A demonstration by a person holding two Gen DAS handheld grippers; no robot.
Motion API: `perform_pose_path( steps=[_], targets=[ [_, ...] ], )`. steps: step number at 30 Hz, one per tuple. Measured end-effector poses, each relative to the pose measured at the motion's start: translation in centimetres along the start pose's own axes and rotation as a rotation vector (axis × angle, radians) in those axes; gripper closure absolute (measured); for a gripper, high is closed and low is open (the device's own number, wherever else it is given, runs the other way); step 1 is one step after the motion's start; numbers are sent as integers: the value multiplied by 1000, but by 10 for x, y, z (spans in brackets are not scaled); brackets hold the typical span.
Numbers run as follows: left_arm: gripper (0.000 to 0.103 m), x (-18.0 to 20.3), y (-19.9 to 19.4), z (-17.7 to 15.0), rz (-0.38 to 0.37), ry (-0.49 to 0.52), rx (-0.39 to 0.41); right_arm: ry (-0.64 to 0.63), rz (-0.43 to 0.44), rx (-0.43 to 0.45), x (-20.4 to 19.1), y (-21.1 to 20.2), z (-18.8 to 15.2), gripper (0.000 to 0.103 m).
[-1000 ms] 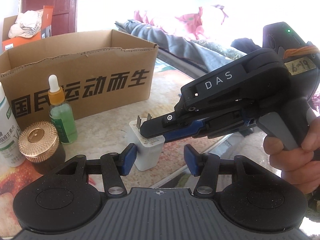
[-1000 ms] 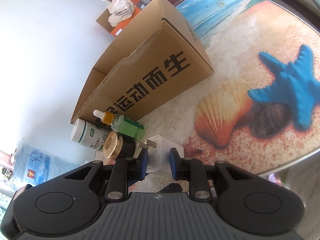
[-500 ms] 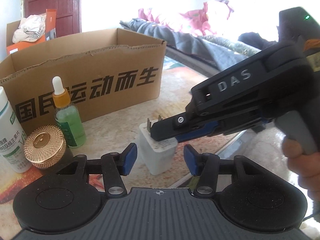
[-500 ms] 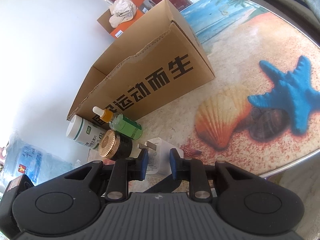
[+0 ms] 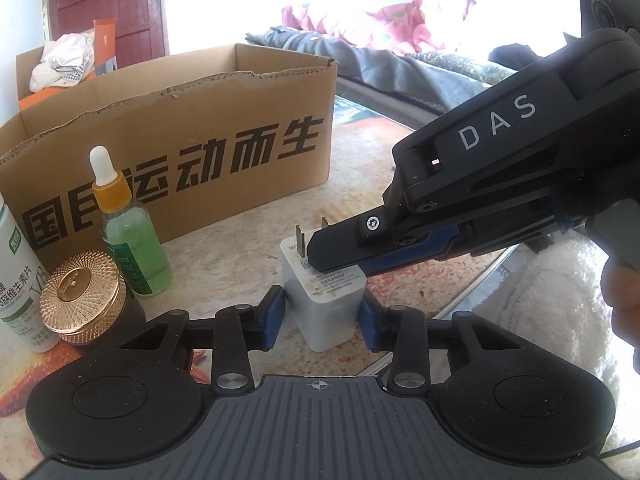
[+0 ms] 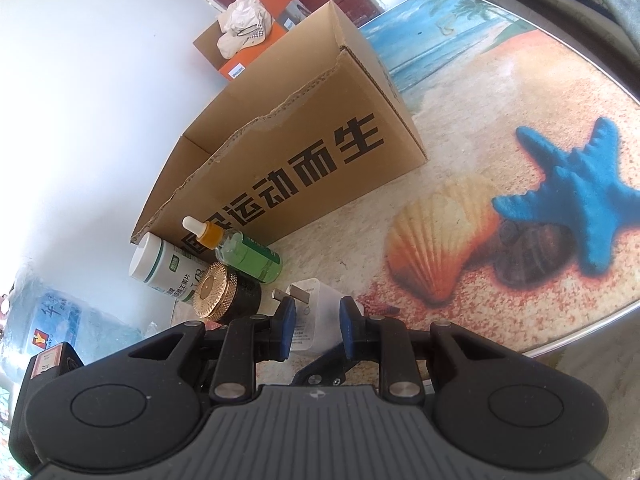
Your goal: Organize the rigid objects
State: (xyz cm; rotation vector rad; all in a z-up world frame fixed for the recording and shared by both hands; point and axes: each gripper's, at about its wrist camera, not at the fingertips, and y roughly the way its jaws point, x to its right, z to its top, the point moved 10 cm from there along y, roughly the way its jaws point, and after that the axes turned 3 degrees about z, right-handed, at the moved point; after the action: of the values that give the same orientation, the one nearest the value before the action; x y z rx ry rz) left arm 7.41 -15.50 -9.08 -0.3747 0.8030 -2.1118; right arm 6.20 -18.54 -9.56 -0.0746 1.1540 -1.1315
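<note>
Handover was how we read it: the right gripper (image 6: 317, 330) clenched the white cube-shaped plastic charger plug (image 5: 325, 295) near its pronged top, while the left gripper (image 5: 322, 317), its jaws having just closed in, pressed the plug's lower sides. The plug sat low at frame centre, right of the gold-lidded jar (image 5: 82, 299), before the open brown cardboard box (image 5: 172, 160).

We see strong daylight in both views. In the left wrist view the background above the cardboard box (image 5: 168, 136) is burnt out to white, and the wall (image 6: 80, 100) in the right wrist view glares too. Near things stay sharp; the fisheye bends the table (image 6: 520, 128) edge, and the corners are black.
</note>
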Motion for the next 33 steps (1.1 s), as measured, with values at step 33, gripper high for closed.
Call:
perform_pose_path(
  steps=[33],
  targets=[
    [77,2,6,13,58,10,-15,-12,40,-23,0,8,4,71]
  ],
)
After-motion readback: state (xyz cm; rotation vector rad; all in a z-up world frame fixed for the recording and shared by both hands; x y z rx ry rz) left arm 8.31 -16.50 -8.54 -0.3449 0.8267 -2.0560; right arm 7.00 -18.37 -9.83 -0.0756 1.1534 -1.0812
